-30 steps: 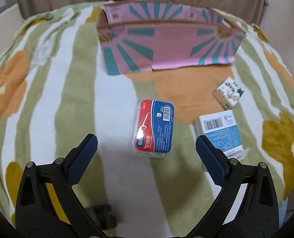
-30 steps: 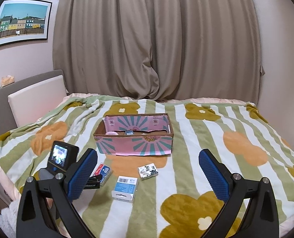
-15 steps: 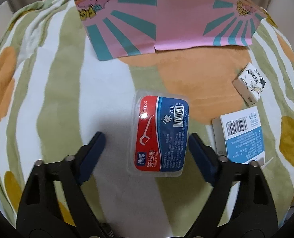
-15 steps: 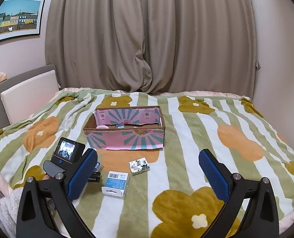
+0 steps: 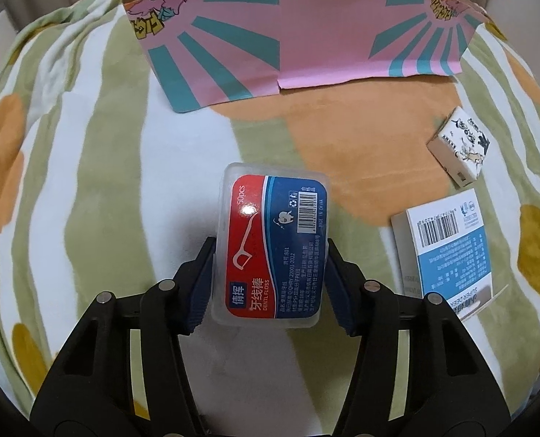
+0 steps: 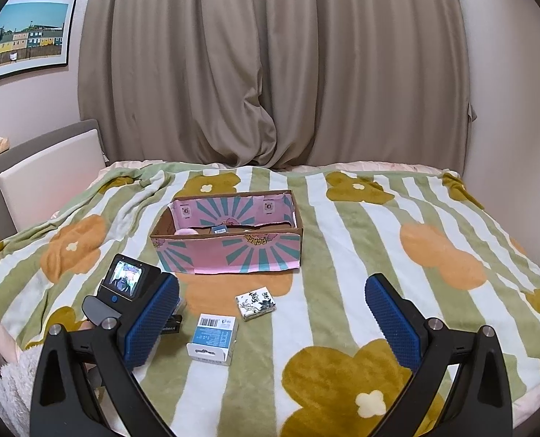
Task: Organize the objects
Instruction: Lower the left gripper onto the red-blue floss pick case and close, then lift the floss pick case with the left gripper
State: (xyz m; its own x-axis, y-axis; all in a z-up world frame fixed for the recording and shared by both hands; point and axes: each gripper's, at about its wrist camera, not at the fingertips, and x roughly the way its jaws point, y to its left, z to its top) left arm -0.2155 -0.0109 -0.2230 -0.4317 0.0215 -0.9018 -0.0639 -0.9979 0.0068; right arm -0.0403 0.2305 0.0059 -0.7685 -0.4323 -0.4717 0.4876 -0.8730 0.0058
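The left gripper (image 5: 270,284) had just closed on the floss box's (image 5: 275,244) long sides; light, stiff, probably slick plastic. The right gripper (image 6: 270,324) stood wide, empty.

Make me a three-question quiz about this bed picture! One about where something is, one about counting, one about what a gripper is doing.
1. Where is the pink box?
A. On the blanket
B. On the floor
C. On a chair

2. How many small packs lie loose on the blanket, not in a gripper?
A. Two
B. Five
C. None

3. What is the left gripper doing?
A. Hanging open in the air
B. Closed on the floss box
C. Reaching inside the pink box

Answers:
1 A: the pink box sits on the flowered blanket.
2 A: only the blue-and-white pack and the ink-print pack lie loose.
3 B: its jaws have just been closing and both pads press the floss box's sides.
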